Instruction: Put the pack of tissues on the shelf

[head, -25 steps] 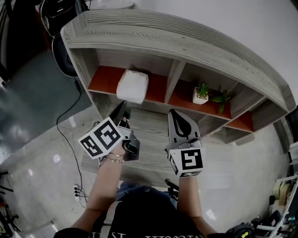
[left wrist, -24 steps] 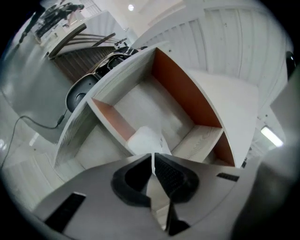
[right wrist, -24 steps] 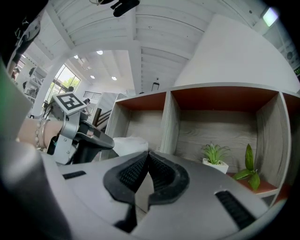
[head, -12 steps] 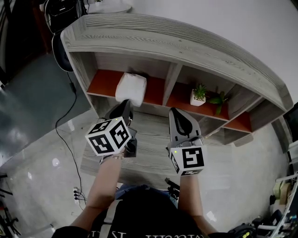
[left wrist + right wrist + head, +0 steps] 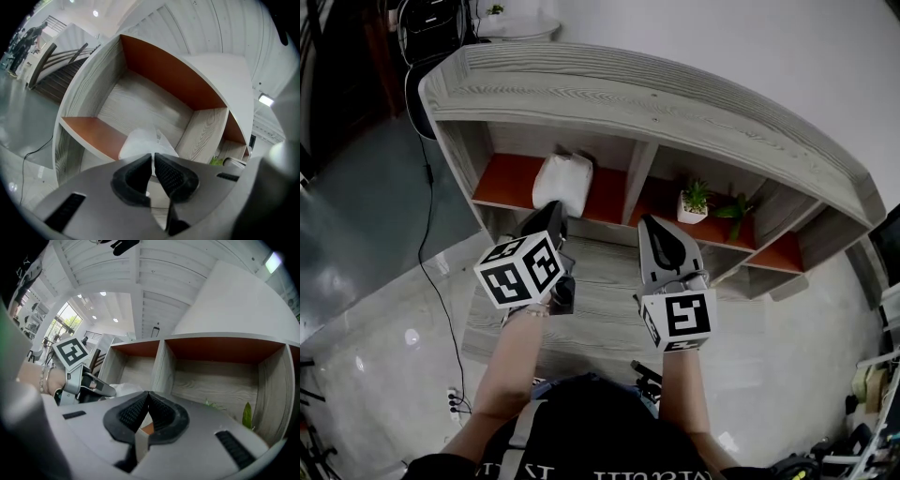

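The white pack of tissues (image 5: 563,178) lies on the orange floor of the shelf's (image 5: 628,84) left compartment, near the front edge. My left gripper (image 5: 551,214) is shut, with its tips just in front of the pack; I cannot tell whether they touch it. In the left gripper view the pack (image 5: 145,143) shows right behind the closed jaws of the left gripper (image 5: 153,161). My right gripper (image 5: 654,227) is shut with nothing in it and points at the divider and the middle compartment. The right gripper view shows its closed jaws (image 5: 148,399) and the pack (image 5: 124,389) at the left.
A small potted plant (image 5: 692,199) in a white pot and a second leafy plant (image 5: 741,202) stand in the middle compartment. A lower grey shelf board (image 5: 600,281) runs under both grippers. A black cable (image 5: 427,234) trails over the glossy floor at the left.
The left gripper has rolled, so its marker cube faces differently, and has edged toward the shelf. The right gripper has risen slightly. The pack stays in the left compartment.
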A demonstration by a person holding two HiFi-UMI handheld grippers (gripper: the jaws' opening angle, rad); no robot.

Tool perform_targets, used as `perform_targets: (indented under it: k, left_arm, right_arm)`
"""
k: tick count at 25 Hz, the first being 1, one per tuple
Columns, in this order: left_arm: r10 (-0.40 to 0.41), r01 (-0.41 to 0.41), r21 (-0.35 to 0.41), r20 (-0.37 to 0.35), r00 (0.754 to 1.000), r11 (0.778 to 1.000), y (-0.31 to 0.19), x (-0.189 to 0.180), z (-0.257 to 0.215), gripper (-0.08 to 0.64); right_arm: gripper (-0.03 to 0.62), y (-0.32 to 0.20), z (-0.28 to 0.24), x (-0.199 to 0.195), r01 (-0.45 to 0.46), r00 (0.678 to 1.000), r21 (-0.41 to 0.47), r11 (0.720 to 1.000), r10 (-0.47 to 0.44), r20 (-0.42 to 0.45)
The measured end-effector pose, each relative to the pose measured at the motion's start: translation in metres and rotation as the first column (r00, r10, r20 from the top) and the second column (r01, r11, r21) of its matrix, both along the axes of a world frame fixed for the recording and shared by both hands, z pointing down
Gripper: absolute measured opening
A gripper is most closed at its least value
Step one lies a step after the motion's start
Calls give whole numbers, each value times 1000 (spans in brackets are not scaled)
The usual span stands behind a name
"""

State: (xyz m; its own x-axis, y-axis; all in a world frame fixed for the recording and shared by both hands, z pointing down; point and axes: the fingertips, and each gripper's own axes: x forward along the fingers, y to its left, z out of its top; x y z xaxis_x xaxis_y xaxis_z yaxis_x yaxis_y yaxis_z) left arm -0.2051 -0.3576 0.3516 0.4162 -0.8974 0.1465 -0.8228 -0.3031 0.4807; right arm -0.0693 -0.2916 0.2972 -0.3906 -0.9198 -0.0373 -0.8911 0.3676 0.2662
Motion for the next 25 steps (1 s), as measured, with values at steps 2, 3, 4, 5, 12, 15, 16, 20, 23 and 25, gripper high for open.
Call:
perform_targets:
  k: [2,3,4,5,12,15,16,20,23,25]
  left_arm:
    - [-2,2,0,2,1000,1000,-3,1,0,29]
    - [-3,3,1,3,1000,1000,-5,1,0,29]
    - [-5,5,1,6,1000,1000,-6,1,0,29]
    - [-6,6,3,9,1000,1000,-8,1,-1,29]
    - [-12,11,16,32,999,1000,-8,1,-6,29]
    - [-11,10,28,43,999,1000,-4,-1,-10,29]
    - [-10,9,31,46,999,999,-2,-2,-11,29]
    - [-4,-1,58,82,997,998,6,-6,-14,29]
    - [-7,-8,106,142,990,994,11,-10,-20,29]
    - [-19,-7,139,183,983,990,14,-15,-24,29]
  right_arm:
    - [15,-2,-4,2,-2,1000,10,1000,2,-1]
    - [15,-2,-5,3,-3,1000,13,1000,3,-1]
    - [15,-2,-6,3,-4,1000,16,1000,4,-2]
    - [15,-2,-7,4,-6,1000,18,1000,6,-1]
    - [15,1,-11,7,-12,1000,30,999,12,0]
    - [15,4,-13,7,-17,1000,33,999,16,9]
    - [15,5,-14,7,-18,1000,34,999,17,11]
    - [15,10,-15,5,-13,1000,37,999,12,17]
    - [15,14,-17,3,-14,1000,43,999,13,20]
    - [15,15,-17,2,-15,1000,46,999,14,21]
